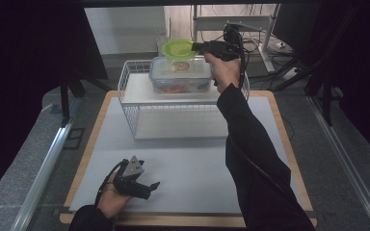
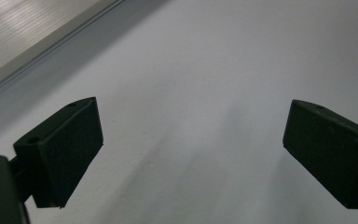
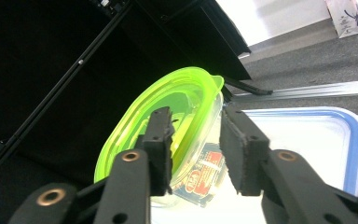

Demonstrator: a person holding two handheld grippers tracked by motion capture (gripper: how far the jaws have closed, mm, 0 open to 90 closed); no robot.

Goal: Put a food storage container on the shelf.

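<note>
Near you, your left hand (image 1: 112,197) lay on the white table (image 1: 183,168), palm up, its left gripper (image 1: 142,185) pointing sideways with jaws wide apart and nothing between them. Farther off, your right arm stretched forward and raised; the right gripper (image 3: 196,149) stood partly parted astride the rim of the green-lidded container (image 3: 168,116) (pads seemingly not pressing), which sat on the clear box (image 1: 180,74) atop the wire rack (image 1: 173,103).

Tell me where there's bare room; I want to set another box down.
The white mat is bare between the wire rack and the left gripper. The rack's top is crowded: the clear box, the green-lidded tub stacked on it, and the right gripper.
</note>
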